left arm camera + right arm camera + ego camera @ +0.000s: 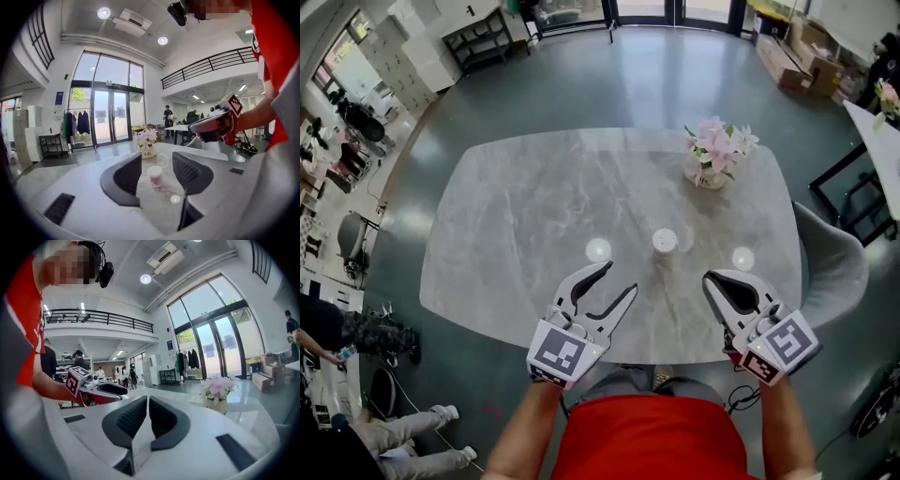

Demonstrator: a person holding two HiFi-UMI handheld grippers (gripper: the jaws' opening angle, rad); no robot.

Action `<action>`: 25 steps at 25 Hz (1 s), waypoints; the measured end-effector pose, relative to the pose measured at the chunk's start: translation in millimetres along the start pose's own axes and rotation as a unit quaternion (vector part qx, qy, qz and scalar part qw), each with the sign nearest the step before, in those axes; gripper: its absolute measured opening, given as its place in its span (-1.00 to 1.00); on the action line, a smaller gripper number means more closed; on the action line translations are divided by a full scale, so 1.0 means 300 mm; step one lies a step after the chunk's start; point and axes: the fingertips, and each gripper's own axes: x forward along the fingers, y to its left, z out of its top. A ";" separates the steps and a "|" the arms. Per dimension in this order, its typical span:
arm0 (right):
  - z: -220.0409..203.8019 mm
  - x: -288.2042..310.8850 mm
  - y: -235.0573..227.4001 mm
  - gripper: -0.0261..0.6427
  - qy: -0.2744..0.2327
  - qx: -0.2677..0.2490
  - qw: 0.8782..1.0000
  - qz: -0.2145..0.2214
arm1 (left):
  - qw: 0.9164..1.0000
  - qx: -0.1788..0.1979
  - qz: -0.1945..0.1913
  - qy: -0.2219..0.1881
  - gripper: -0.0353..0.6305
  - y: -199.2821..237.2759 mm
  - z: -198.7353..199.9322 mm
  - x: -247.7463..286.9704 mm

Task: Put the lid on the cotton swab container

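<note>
The cotton swab container [665, 241], a small white cup with pink print, stands on the grey marble table [516, 216]. In the left gripper view the container [155, 176] shows between the jaws, farther out on the table. A clear see-through piece [162, 161], seemingly the lid, stands just behind it. My left gripper [621, 277] hovers over the near table edge, open and empty, below and left of the container. My right gripper [709, 277] is at the near right, its pads [136, 416] barely apart with nothing between them.
A pot of pink flowers [712, 155] stands at the table's far right. Bright round light spots [598, 249] lie on the tabletop on either side of the container. A grey chair [830, 262] stands at the table's right side. Boxes and shelving stand farther off on the floor.
</note>
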 end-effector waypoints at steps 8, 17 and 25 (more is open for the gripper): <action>-0.100 0.094 -0.076 -0.47 0.071 -0.019 0.997 0.002 | 0.994 0.030 -0.089 0.059 -0.04 0.028 -0.165 0.191; -0.300 0.203 -0.209 0.03 0.191 -0.065 0.978 0.060 | 0.981 0.031 -0.128 0.141 0.08 0.023 -0.373 0.403; -0.385 0.261 -0.303 0.03 0.244 -0.086 0.959 0.117 | 0.973 0.037 -0.158 0.165 0.08 0.010 -0.463 0.517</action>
